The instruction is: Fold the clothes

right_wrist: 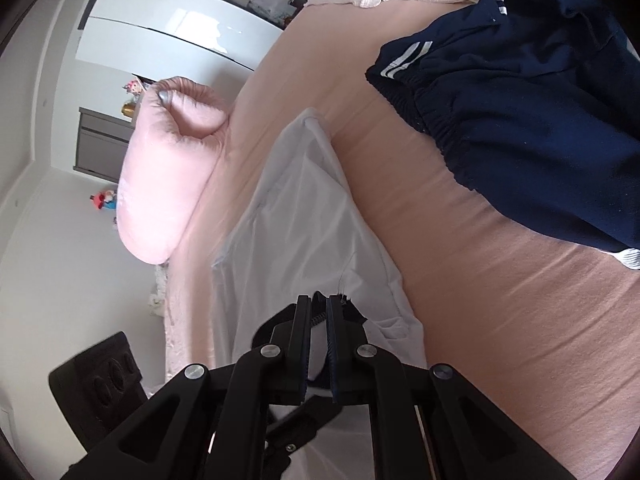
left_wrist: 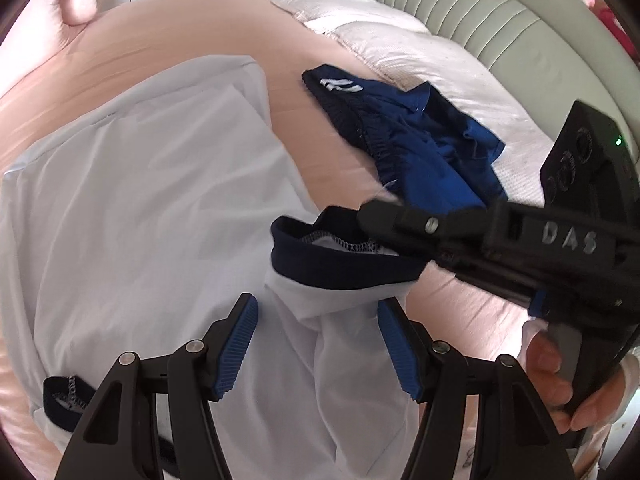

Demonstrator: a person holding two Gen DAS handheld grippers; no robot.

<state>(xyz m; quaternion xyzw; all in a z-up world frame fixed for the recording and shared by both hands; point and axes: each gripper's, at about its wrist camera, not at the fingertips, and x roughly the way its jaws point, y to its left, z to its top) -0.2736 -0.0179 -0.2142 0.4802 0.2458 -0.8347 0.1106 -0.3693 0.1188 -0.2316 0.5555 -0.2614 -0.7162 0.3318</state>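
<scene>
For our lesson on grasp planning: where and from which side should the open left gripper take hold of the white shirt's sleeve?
Probably the white sleeve just below its navy cuff, approached from straight above. It lies bunched into a ridge between the left gripper fingers, and the right gripper already pinches the cuff, so grip clear of it.

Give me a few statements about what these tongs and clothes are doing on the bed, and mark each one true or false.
1. The right tongs are clamped on the navy-trimmed cuff of the white shirt. True.
2. The left tongs are shut on the shirt. False: their blue pads stand wide apart, either side of the sleeve.
3. Navy shorts lie on the pink sheet beside the shirt. True.
4. The shorts are neatly folded. False: they lie crumpled.
5. A pink pillow sits at the bed's edge. True.
</scene>
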